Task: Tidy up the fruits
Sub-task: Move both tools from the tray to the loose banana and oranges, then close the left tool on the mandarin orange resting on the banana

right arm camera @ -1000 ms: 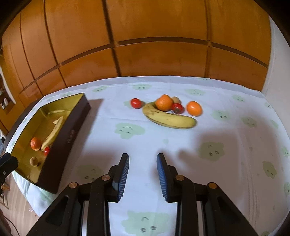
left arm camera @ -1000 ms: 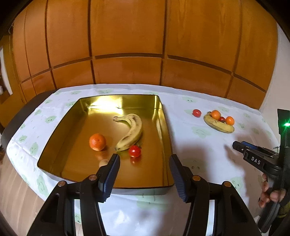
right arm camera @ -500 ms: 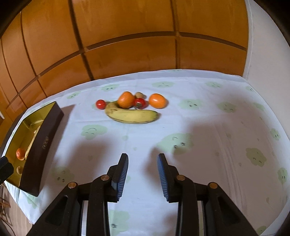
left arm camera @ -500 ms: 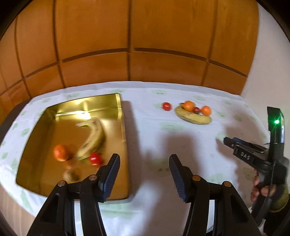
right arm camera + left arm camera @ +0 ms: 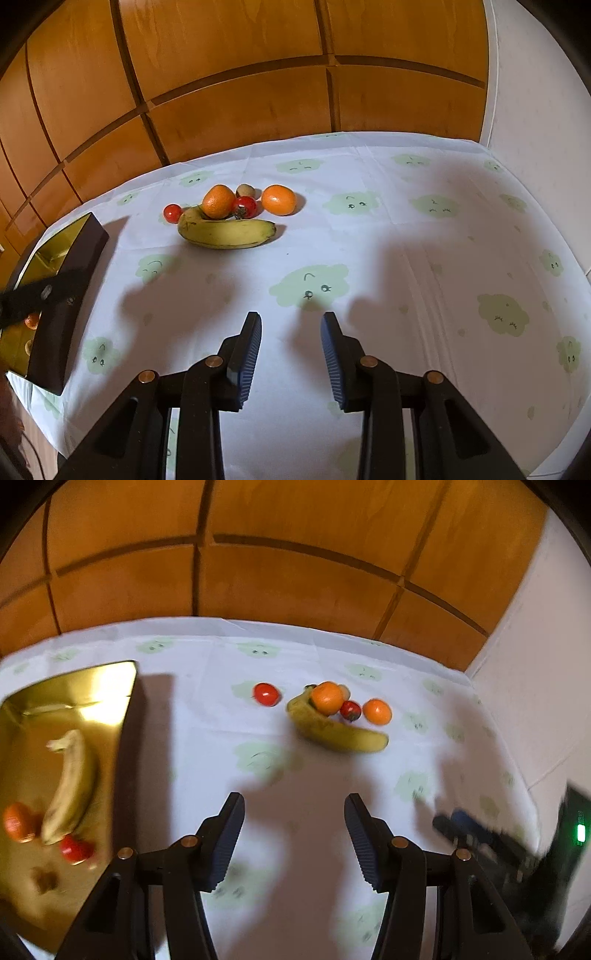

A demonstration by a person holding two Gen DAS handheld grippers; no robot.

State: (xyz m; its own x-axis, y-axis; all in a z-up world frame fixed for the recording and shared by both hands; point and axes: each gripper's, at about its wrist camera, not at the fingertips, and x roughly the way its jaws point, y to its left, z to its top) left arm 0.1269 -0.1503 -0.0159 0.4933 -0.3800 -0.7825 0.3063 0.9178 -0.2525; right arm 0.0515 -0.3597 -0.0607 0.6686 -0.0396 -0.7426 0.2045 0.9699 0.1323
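Left wrist view first: the left claw [image 5: 294,812] hangs over the white tabletop [image 5: 207,738] with its jaws spread and nothing between them. Off to the left sits the gold tray [image 5: 107,686], holding a banana [image 5: 72,782], an orange [image 5: 16,821], a tomato [image 5: 75,849] and a small brown fruit (too blurry to name). Farther out on the cloth is the loose pile: a second banana [image 5: 332,731] with an orange [image 5: 327,698] resting against it, a small tomato [image 5: 350,709] and another orange [image 5: 376,711] just beside, plus a lone tomato [image 5: 266,694] a bit to the left. The other claw shows blurred at the right edge.

Right wrist view: the right claw [image 5: 291,332] is released too, jaws parted narrower, empty, above the cloud-print cloth. The same pile lies ahead and to the left, well apart from it: loose banana [image 5: 227,232], front orange [image 5: 218,201], right-hand orange [image 5: 279,199], middle tomato [image 5: 246,206], single tomato [image 5: 173,213], and a small brownish fruit [image 5: 245,190] behind. The tray's dark wall [image 5: 66,295] is at far left.
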